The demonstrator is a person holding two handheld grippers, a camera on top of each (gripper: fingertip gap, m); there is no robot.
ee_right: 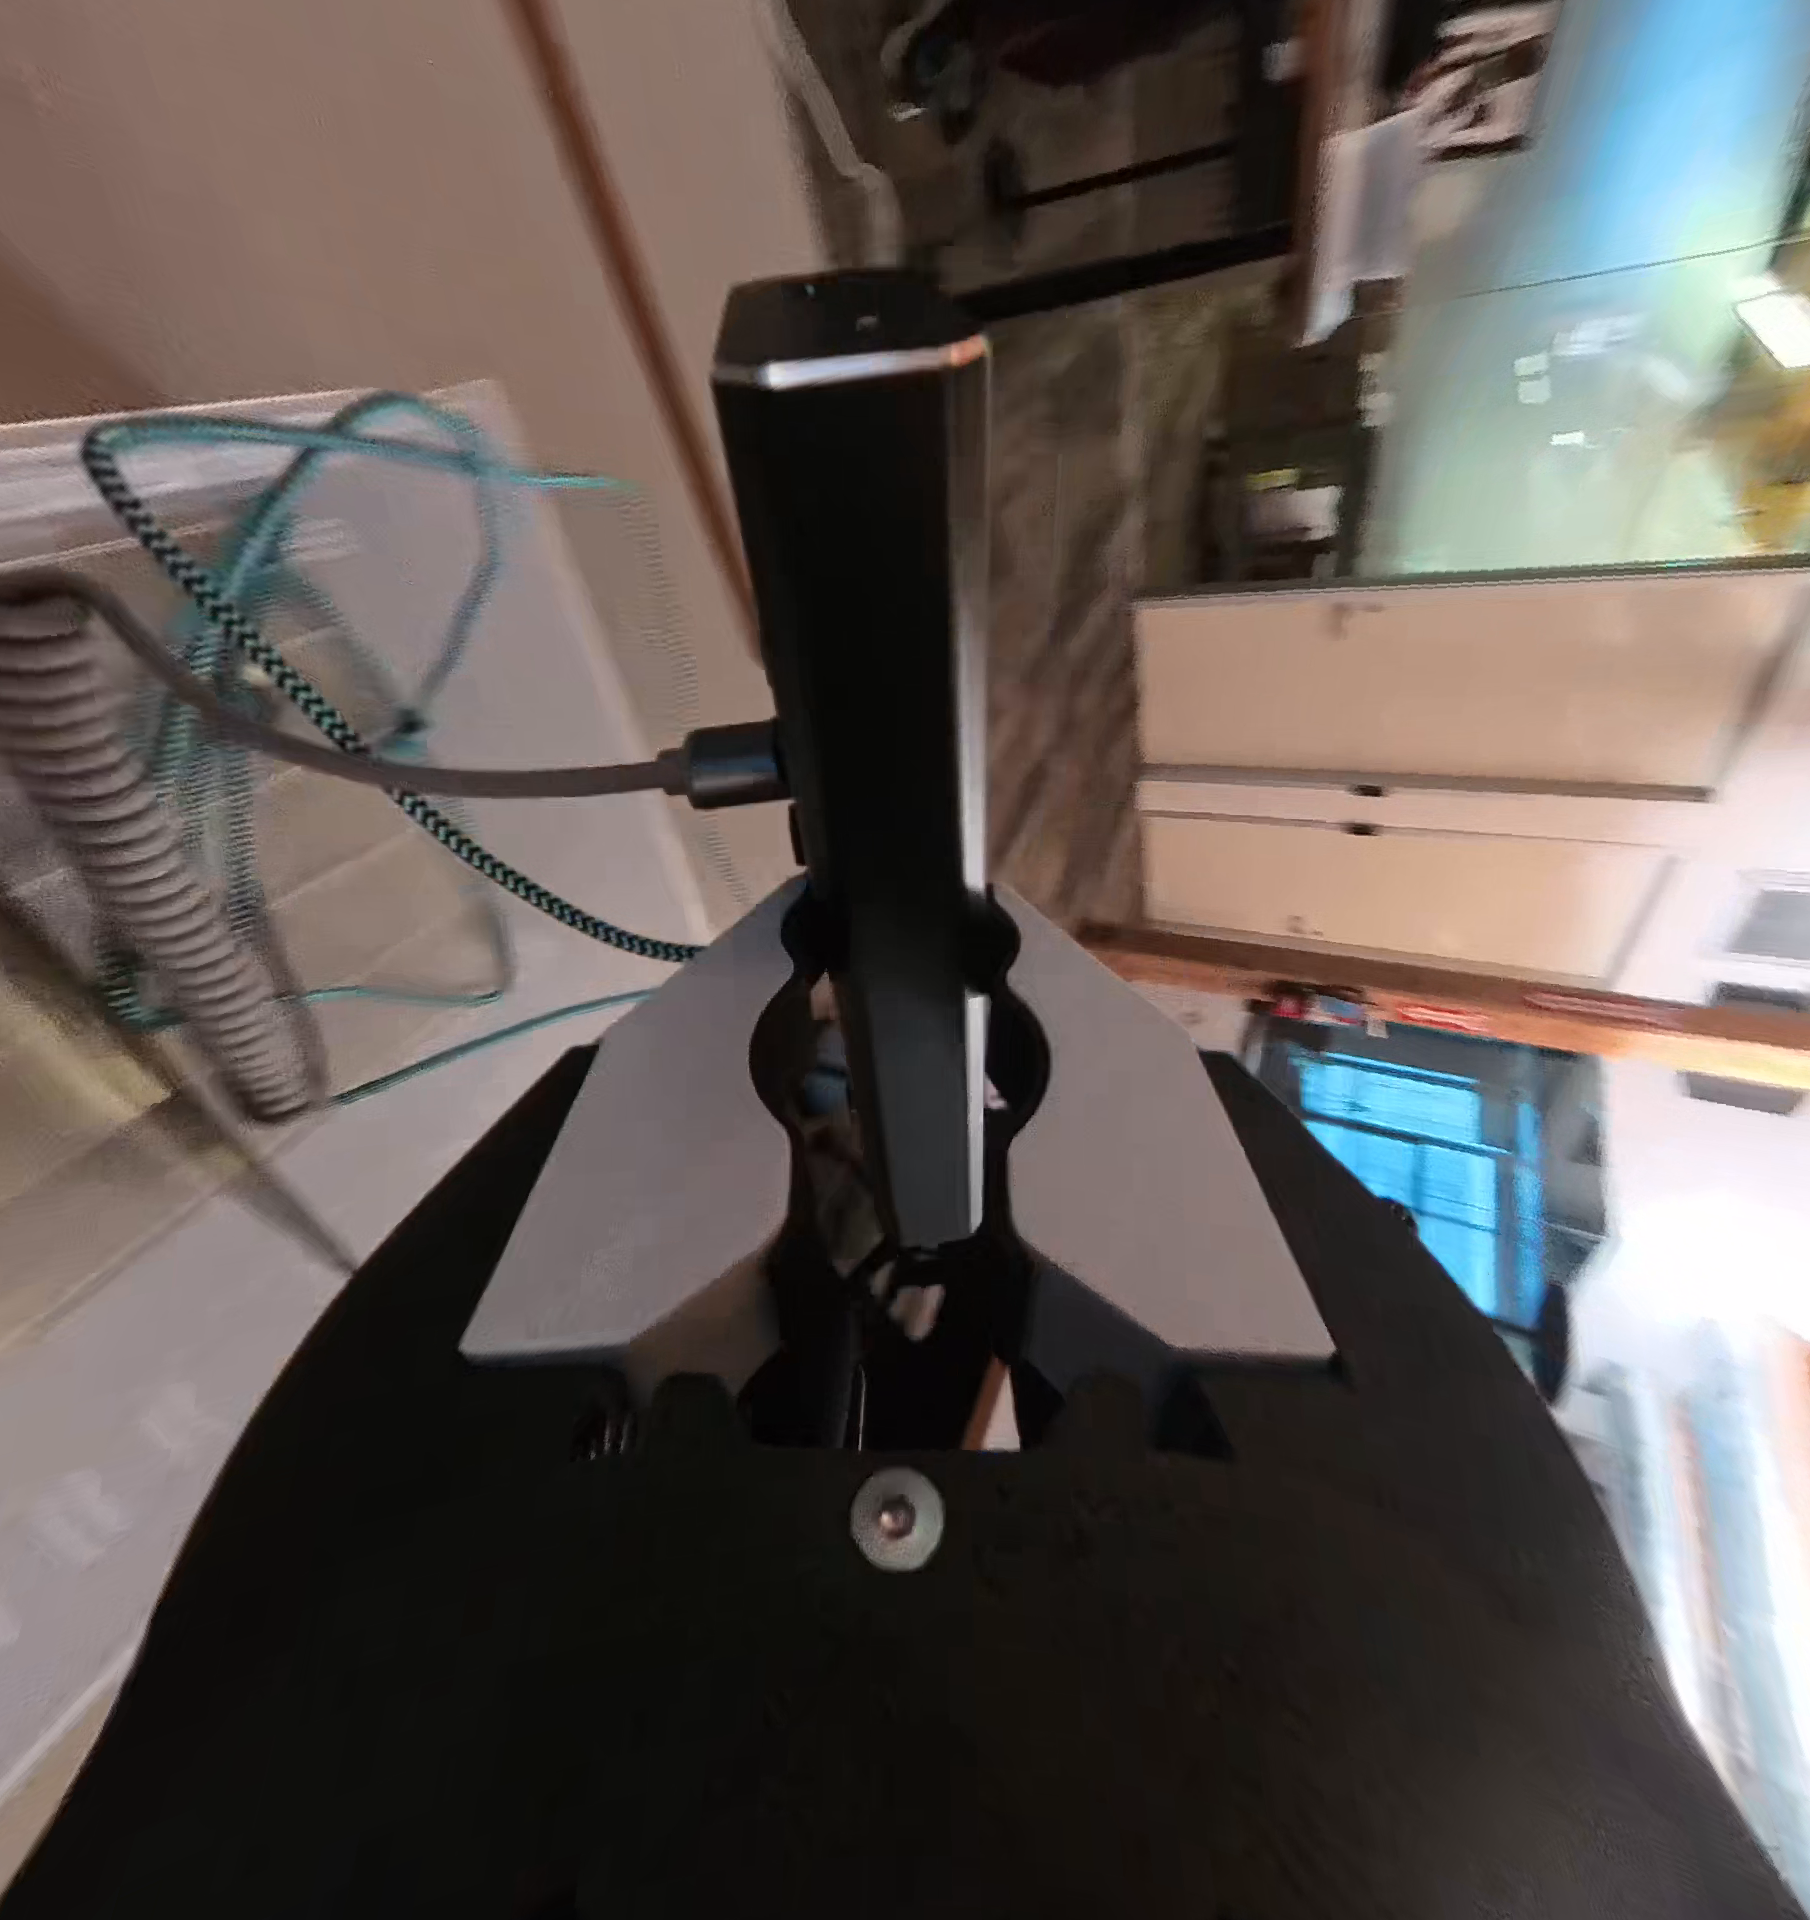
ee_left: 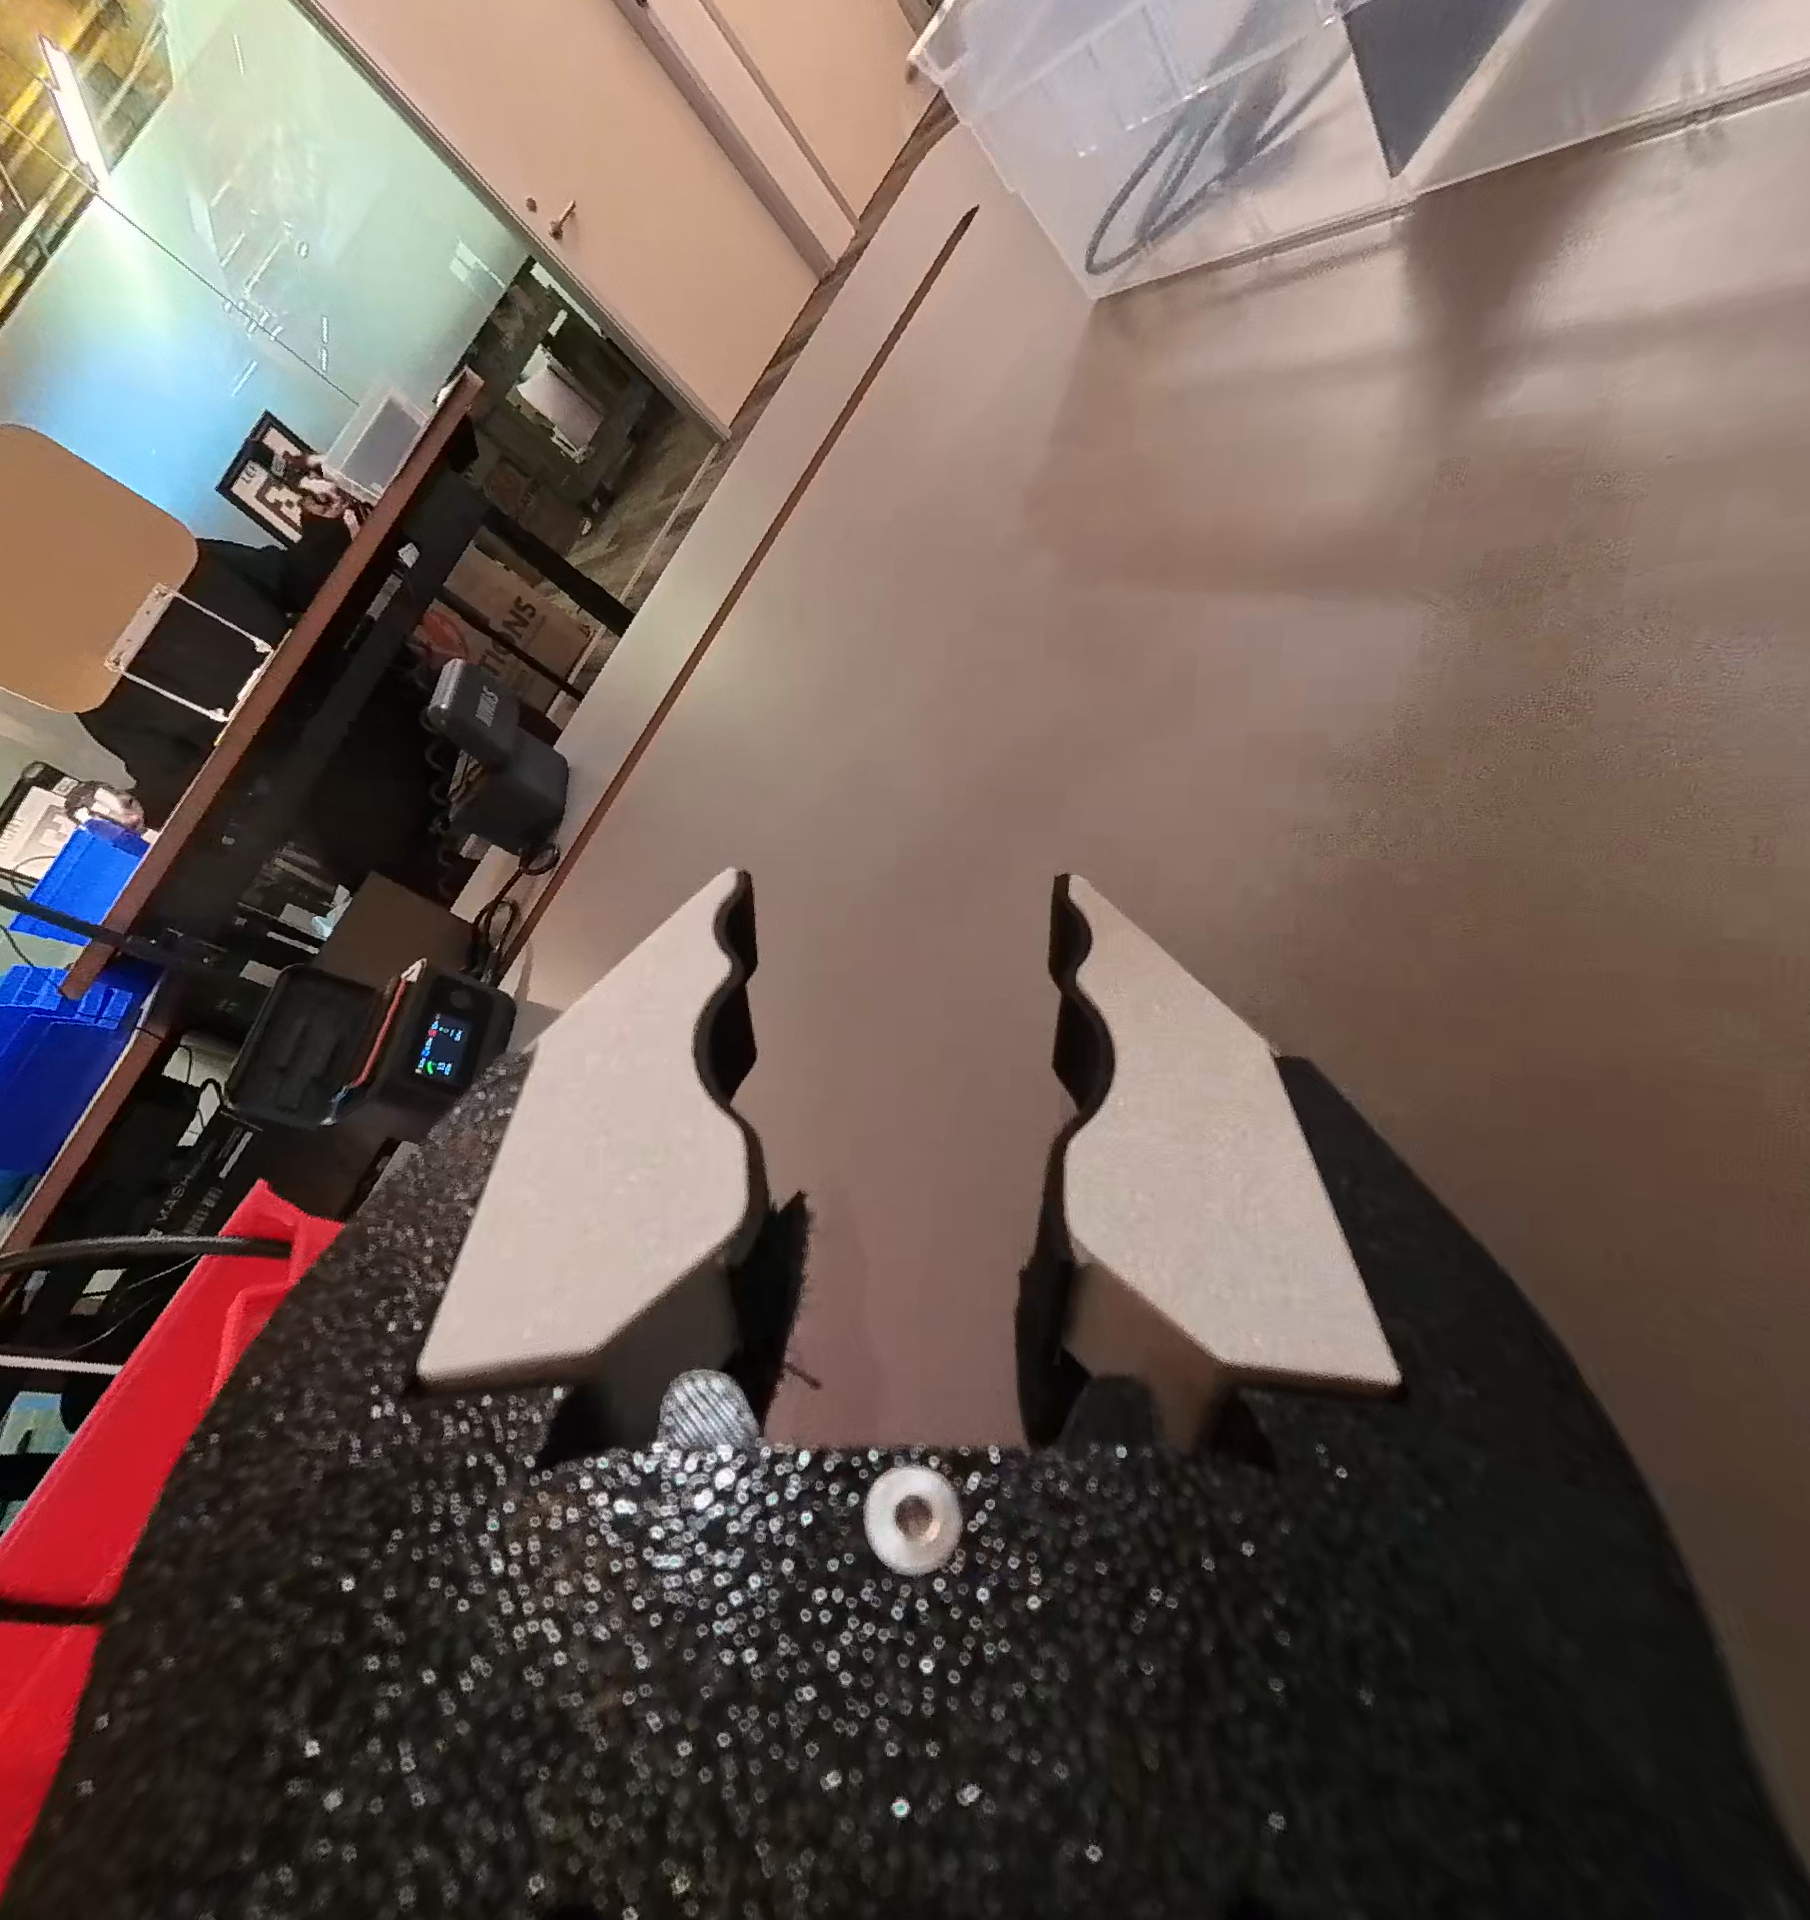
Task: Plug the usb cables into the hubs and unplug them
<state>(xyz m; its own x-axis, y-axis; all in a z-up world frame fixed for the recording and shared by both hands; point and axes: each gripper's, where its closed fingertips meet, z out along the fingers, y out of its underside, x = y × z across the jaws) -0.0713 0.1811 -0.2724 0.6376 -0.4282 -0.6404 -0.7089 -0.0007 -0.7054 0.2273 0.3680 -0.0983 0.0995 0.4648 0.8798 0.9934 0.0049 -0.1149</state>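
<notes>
One slim glossy black hub (ee_right: 859, 665)

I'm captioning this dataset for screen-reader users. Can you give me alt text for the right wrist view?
The right gripper is shut on a long black USB hub, held pointing away from the camera. A grey cable's plug sits in a port on the hub's left side, and its coiled part hangs beside a loose teal braided cable. The background is motion-blurred.

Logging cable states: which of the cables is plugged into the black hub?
The grey coiled cable: its plug sits in the side of the black hub. The teal braided cable lies loose alongside it.
</notes>
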